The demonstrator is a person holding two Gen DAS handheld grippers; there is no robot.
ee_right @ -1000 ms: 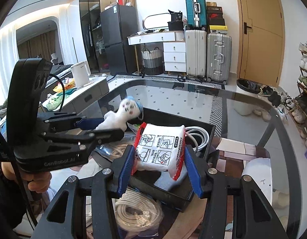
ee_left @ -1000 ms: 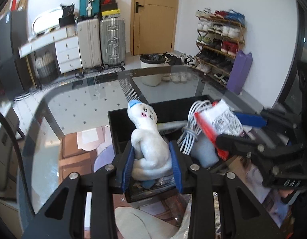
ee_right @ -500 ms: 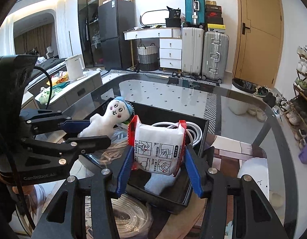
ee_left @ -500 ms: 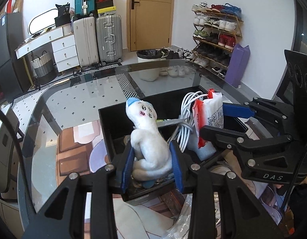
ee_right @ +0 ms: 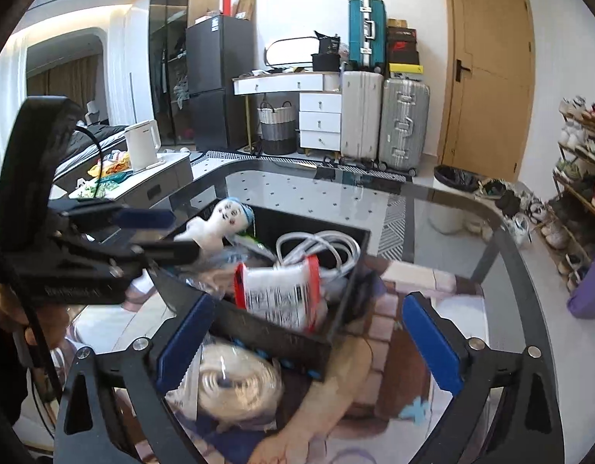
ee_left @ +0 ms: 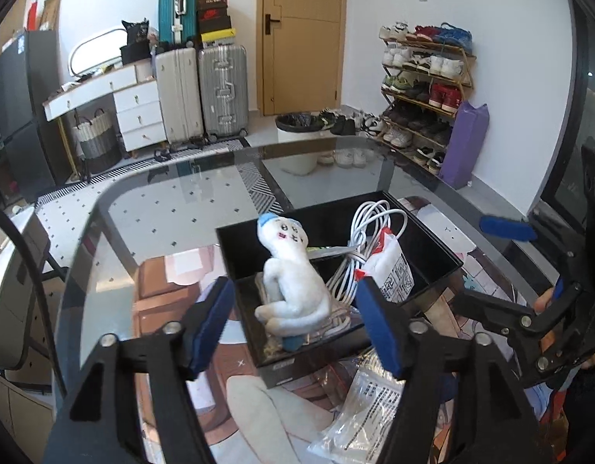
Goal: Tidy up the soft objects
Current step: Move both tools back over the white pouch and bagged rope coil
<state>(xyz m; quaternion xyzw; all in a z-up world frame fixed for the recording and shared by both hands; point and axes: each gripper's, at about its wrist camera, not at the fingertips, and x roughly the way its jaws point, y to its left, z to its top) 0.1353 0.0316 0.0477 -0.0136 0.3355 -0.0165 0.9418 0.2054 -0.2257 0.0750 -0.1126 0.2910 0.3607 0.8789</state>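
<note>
A white plush doll with a blue cap sits upright in the black box on the glass table. My left gripper has its jaws opening, the doll loose between the blue pads and touching neither. A red-edged tissue pack leans inside the box against a coiled white cable. Just in front of the box's near wall, my right gripper is opening wide with nothing pressed between its pads. The doll and the left gripper show at the box's left side.
A clear bag holding a coil of white rope lies on the table in front of the box. Another clear plastic packet lies near the left gripper. The glass table edge curves round at the right. Suitcases and a shoe rack stand beyond.
Both grippers went from shut to open. The doll and the tissue pack dropped out of their pads into the box, and both grippers drew back a little.
</note>
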